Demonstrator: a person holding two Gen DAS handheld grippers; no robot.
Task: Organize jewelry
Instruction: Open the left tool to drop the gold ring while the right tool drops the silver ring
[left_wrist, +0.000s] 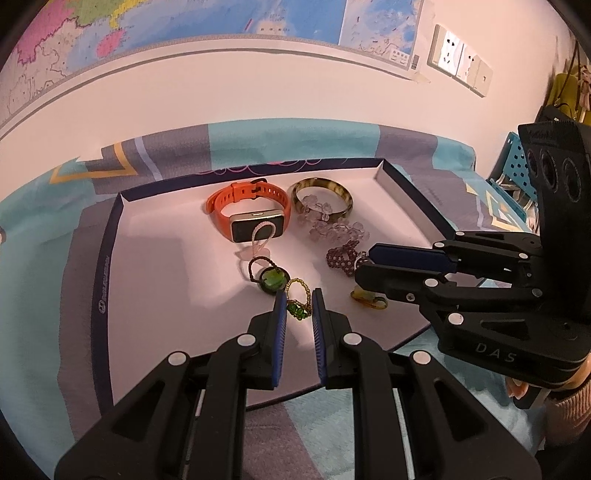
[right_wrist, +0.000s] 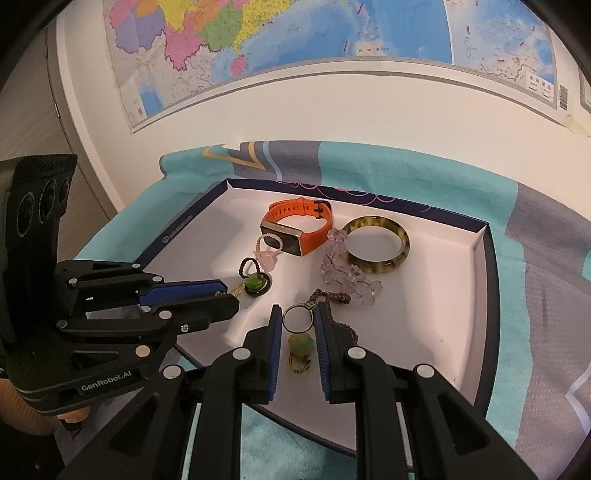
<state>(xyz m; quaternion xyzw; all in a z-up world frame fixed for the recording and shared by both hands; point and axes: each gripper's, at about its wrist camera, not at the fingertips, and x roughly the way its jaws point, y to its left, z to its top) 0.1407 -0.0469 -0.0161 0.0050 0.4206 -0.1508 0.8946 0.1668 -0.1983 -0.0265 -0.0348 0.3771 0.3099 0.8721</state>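
a: jewelry lies loose in a white-lined tray (left_wrist: 110, 280) with a dark rim, set on a teal and grey cloth (left_wrist: 44, 229). orange watch (left_wrist: 245, 206) and amber bangle (left_wrist: 321, 195) sit toward the far side; clear bead string (left_wrist: 332, 225) trails from the bangle.

b: left gripper (left_wrist: 298, 301)?

a: jaws nearly pressed together, pinching a green-and-gold beaded ring (left_wrist: 297, 301) low over the tray floor. a dark ring with a green stone (left_wrist: 271, 278) lies just beside it.

b: right gripper (right_wrist: 298, 320)?

a: jaws narrow, pinching a silver ring (right_wrist: 296, 319); a maroon bead strand (right_wrist: 334, 297) runs from it, and a green-yellow pendant (right_wrist: 301, 350) sits just below, between the fingers.
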